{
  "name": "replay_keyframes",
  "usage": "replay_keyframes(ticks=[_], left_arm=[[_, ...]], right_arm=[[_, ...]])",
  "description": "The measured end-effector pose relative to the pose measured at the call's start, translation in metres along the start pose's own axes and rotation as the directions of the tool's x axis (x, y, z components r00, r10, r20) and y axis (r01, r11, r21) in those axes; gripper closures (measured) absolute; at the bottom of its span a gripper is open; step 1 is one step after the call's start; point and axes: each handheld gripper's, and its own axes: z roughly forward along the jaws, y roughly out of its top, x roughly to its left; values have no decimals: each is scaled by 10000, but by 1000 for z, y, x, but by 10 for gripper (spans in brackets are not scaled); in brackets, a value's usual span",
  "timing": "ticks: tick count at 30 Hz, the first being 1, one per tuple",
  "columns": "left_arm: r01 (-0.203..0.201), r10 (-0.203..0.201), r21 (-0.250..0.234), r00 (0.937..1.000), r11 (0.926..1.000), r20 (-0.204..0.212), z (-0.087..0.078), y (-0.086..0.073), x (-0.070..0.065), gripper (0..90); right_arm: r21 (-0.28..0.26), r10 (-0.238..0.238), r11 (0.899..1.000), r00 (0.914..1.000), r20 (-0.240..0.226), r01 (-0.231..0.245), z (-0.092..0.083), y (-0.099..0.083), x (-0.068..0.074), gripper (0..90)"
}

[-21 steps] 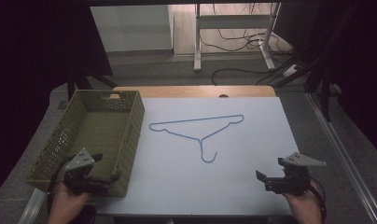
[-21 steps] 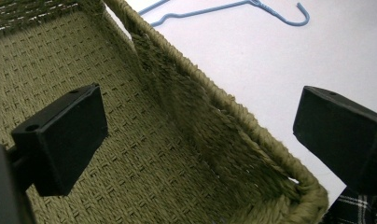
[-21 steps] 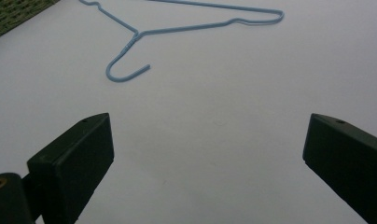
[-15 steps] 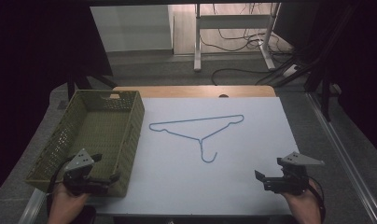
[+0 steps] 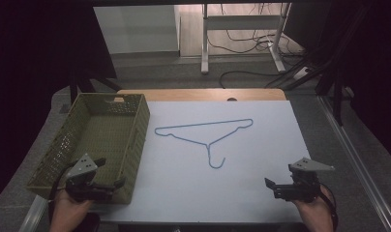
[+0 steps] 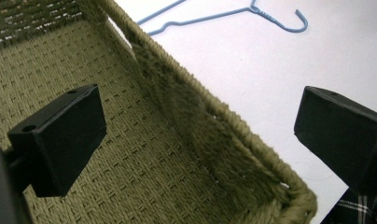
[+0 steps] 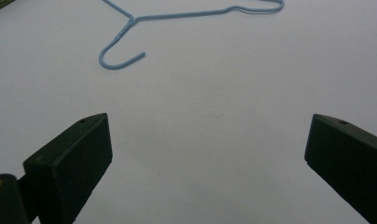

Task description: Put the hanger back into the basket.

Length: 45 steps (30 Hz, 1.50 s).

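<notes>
a blue wire hanger (image 5: pixel 206 135) lies flat mid-counter (image 5: pixel 261 193), its long bar running left to right, its hook pointing toward me. my left fingers (image 5: pixel 117 183) gape wide over the green woven basket's (image 5: pixel 53 159) near corner; my right fingers (image 5: pixel 271 186) gape wide, empty.

Dim, dark surroundings; the white table (image 5: pixel 242 188) is evenly lit, close views soft.

A white table (image 5: pixel 261 193) carries two things: a woven olive basket (image 5: pixel 48 164) along its left edge, and a blue wire hanger (image 5: pixel 208 133) lying flat near the middle, hook toward the near edge.
</notes>
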Motion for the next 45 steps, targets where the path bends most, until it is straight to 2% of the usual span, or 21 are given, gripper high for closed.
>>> replay_keyframes(ticks=[3, 8, 11, 16, 19, 25, 31, 34, 43, 45], left_arm=[[-12, 12, -96, 10000, 10000, 23, -1, 2, -2, 24], [-77, 77, -248, 10000, 9997, -1, -2, 6, -6, 23], [1, 5, -443, 9999, 9990, 121, -2, 8, -7, 19], [-160, 187, -772, 9993, 9969, 339, -1, 15, -13, 14], [-359, 390, -771, 9984, 9964, 399, 1, 20, -17, 6], [-382, 445, -856, 9963, 9956, 734, 6, 28, -25, 1], [-566, 661, -935, 9925, 9940, 1027, 13, 40, -33, 0], [-543, 665, -1005, 9902, 9935, 1227, 20, 46, -38, 0], [-812, 957, -900, 9808, 9926, 1697, 44, 63, -54, 0], [-733, 909, -940, 9756, 9929, 1996, 49, 66, -58, 0]], right_arm=[[-35, 9, 10000, 10000, -45, -9, 0, 1, 1, 1], [-143, -240, 9996, 9997, -69, 239, 0, 4, 4, 0], [-255, -457, 9986, 9989, -105, 454, -1, 8, 6, 0], [-311, -531, 9981, 9984, -197, 525, -1, 12, 8, 0], [-349, -668, 9972, 9974, -267, 659, -2, 17, 10, 0], [-504, -652, 9967, 9973, -328, 635, -4, 25, 13, 0], [-602, -699, 9959, 9967, -408, 673, -3, 33, 16, 7], [-420, -707, 9967, 9965, -438, 689, 1, 37, 18, 8], [-255, -782, 9967, 9952, -594, 768, 11, 46, 21, 7], [-231, -839, 9963, 9945, -630, 826, 14, 50, 24, 0]])
